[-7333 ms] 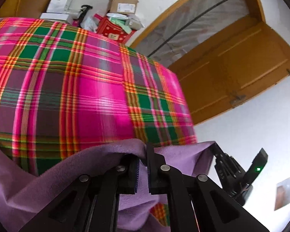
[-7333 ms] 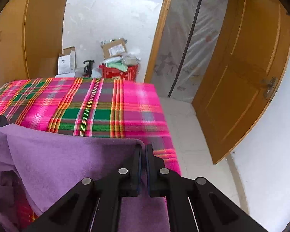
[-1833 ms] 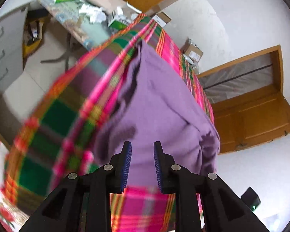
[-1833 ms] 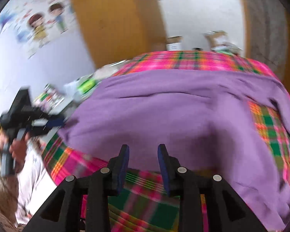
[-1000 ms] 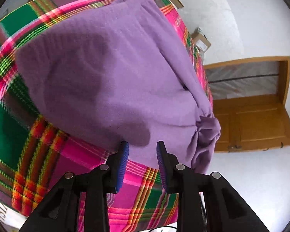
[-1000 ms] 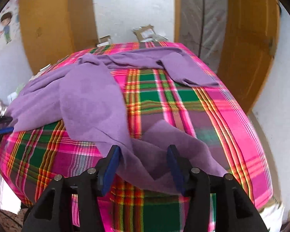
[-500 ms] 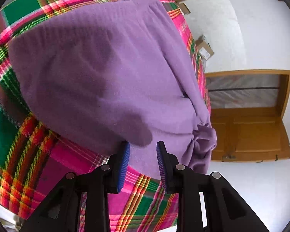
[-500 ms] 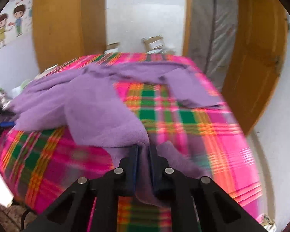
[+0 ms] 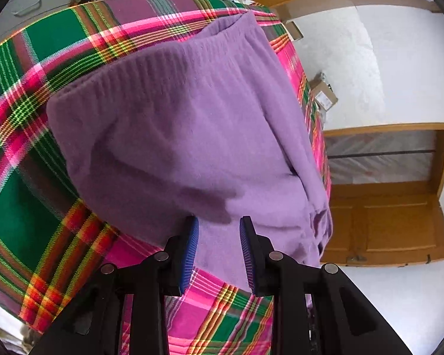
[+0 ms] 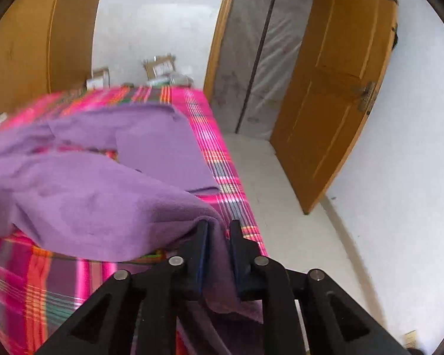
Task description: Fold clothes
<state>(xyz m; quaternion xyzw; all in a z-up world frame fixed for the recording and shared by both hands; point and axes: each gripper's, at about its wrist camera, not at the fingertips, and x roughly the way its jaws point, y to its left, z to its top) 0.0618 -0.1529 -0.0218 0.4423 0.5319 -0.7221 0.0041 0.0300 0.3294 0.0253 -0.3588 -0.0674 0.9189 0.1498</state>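
**Ana:** Purple garment (image 9: 186, 136) spread across the plaid bedcover (image 9: 29, 207), ribbed hem end lying flat under the left-hand camera, and it's a soft fleecy knit by the look of it

**Ben:** And the left gripper (image 9: 217, 230)? Jaws parted, blue pads either side of the cloth edge, nothing pinched between them. It hovers just over the near edge

**Ana:** Other side is a different story. The right gripper (image 10: 217, 230) has a bunched fold of that purple fabric (image 10: 97, 201) caught between its jaws, narrow gap, cloth lifted off the bed and draped back toward the middle

**Ben:** So where does that put the folding?

**Ana:** My read: somewhere mid-fold. One long part is raised and held by the right tool, while another stretch (image 10: 162, 148) lies flat on the cover further off, near the bed's far edge. No tidy stack, no squared-off rectangle anywhere

**Ben:** Left to do, then?

**Ana:** Plenty, I'd judge. The held part needs laying down neatly, and the whole piece needs bringing into a compact shape. Wooden door (image 10: 340, 88) and boxes (image 10: 159, 65) beyond play no part
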